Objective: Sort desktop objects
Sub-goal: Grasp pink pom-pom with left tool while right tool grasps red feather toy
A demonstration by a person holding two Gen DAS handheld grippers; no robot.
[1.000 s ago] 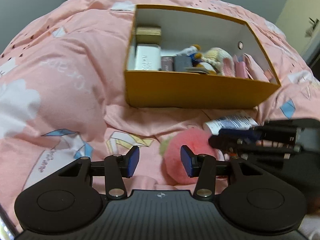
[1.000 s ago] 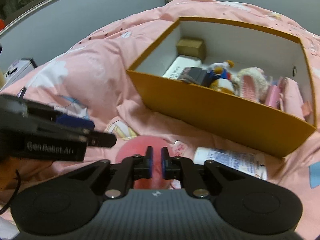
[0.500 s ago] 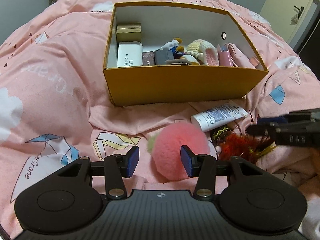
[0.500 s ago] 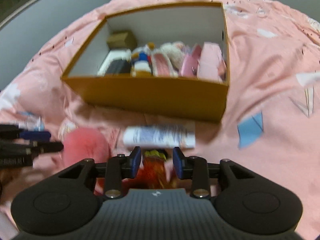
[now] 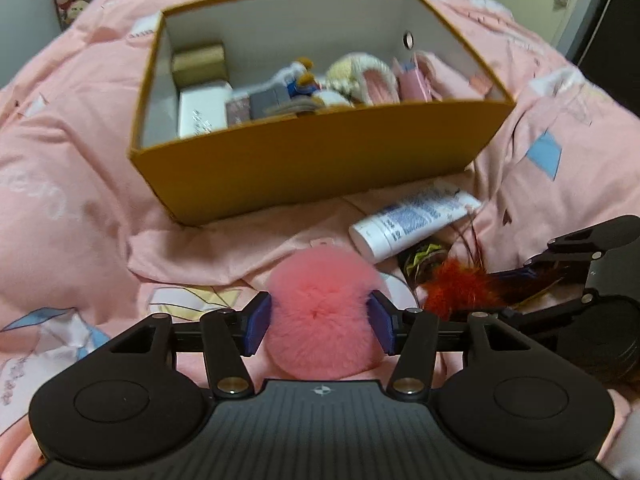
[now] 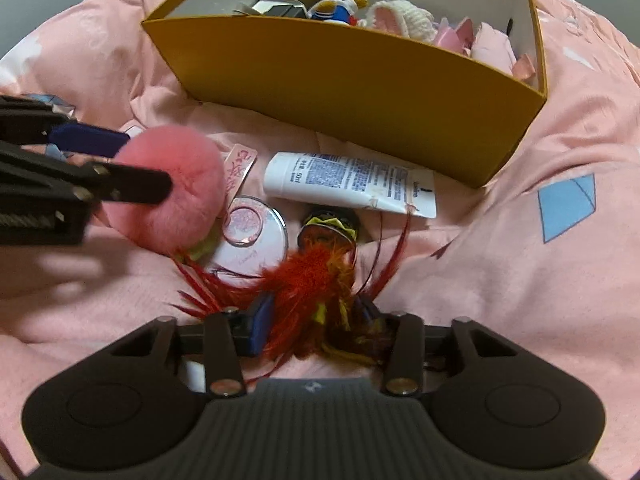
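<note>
Pompom [image 5: 320, 308], round, pink and fluffy, sits between the opening left claw [image 5: 318, 322] (pads at its fur). Red feathered toy [image 6: 316, 280] lies within the closing right claw [image 6: 312, 320], at six o'clock from the smooth white tube [image 6: 352, 184].

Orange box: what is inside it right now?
The orange box holds a small gold box, a white box, dark cases, a small duck figure, a knitted item and pink packets. Its near wall hides the bottom.
</note>
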